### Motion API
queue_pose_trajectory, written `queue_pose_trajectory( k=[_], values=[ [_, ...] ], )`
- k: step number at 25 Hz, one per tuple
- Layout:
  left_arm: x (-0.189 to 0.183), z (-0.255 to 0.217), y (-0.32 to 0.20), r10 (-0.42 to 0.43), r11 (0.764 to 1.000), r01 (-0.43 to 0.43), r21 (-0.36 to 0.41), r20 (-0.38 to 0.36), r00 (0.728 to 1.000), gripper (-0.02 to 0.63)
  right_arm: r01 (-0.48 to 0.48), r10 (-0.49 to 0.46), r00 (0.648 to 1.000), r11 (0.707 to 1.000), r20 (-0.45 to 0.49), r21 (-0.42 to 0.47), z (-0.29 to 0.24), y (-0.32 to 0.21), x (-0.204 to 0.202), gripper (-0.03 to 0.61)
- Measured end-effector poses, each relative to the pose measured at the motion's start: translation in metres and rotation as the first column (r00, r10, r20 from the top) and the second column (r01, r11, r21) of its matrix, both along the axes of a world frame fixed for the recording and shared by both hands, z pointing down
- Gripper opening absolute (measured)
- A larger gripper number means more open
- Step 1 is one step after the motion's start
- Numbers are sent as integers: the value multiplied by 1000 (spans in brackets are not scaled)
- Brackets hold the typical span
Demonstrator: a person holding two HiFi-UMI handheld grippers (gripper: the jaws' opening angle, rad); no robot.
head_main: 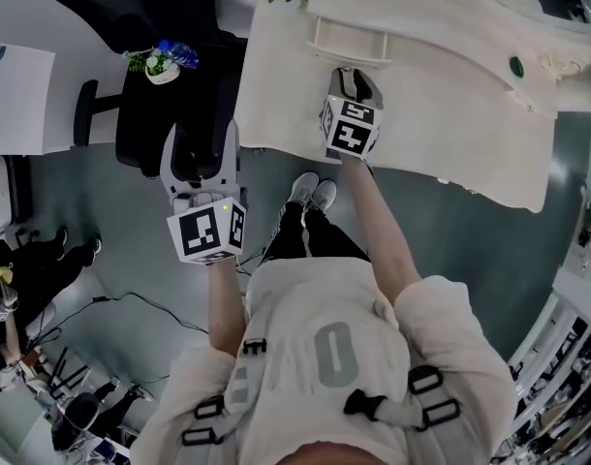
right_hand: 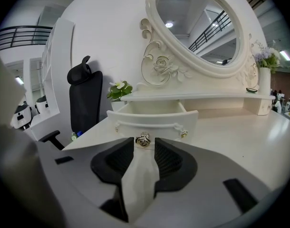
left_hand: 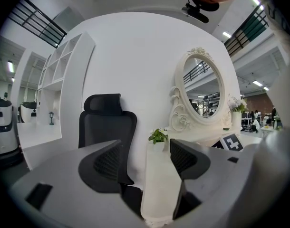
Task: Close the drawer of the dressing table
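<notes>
The white dressing table [head_main: 451,95] fills the upper right of the head view, and its tabletop [right_hand: 240,141] spreads pale and bare across the right gripper view. At its back stands an oval mirror [right_hand: 197,23] in a carved white frame. A black office chair [head_main: 179,95] stands just beside the table's left end. The person, in a pale top [head_main: 334,356], stands in front of the table with both arms stretched forward.

The drawer [right_hand: 152,115] is a small white one set under the shelf below the mirror. It stands pulled out over the tabletop, with its inside open to view. In the head view the drawer [head_main: 349,42] lies directly ahead of the right tongs [head_main: 352,74].

The right tongs [right_hand: 144,146] point at the drawer front with only a narrow gap between the jaws. The left tongs [head_main: 201,134] hang off the table's left end, in front of the chair. In their own view the left tongs [left_hand: 145,148] stand wide apart with nothing between them.

A small potted plant [right_hand: 119,89] sits at the table's left rear corner. The drawer's round golden knob [right_hand: 143,139] sits right at the tips of the right tongs, in line with the gap; whether the pads touch it cannot be told.
</notes>
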State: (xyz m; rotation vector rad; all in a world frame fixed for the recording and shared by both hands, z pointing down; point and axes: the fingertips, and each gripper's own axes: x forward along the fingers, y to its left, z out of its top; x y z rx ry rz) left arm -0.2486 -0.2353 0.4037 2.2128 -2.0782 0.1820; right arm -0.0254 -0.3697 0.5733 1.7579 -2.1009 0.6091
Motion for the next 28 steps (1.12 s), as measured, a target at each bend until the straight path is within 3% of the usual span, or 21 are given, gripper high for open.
queue_pose_trajectory(
  k=[10,28],
  values=[
    [-11,5,8,-37,999,37,-12,4,999,301,11,-11,1000,1000,-6,4,1,-3,-3,107],
    [-6,11,-1,-18,1000,18,-16,-16,1000,301,38,-38,999,999,-26,-11,0,-4,-4,104]
  ],
)
